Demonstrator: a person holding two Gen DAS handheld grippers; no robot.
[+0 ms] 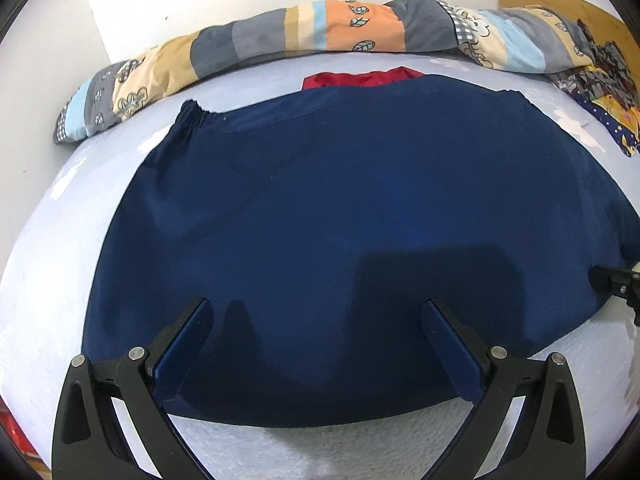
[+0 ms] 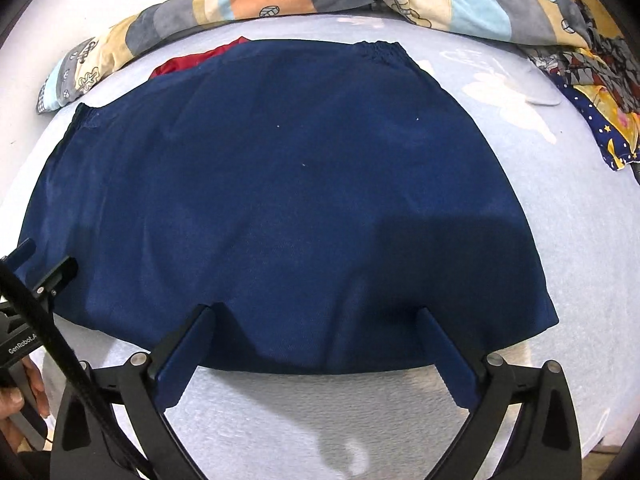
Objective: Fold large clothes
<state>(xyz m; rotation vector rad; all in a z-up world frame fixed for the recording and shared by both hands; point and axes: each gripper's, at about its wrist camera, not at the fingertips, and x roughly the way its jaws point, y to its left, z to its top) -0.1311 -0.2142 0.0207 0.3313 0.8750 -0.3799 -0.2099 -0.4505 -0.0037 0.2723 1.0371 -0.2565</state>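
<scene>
The left gripper (image 1: 318, 308) and then the right gripper (image 2: 314, 314) both hover spread wide and empty above the near hem of the flat navy-blue elastic-waisted garment (image 1: 340, 216) on the pale-blue bedsheet (image 1: 44, 264).

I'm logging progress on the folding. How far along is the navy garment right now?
Done: the navy garment lies flat on the bed sheet. In hand: nothing; the left gripper and right gripper hover open over its near hem. Left: gripping and folding.
</scene>
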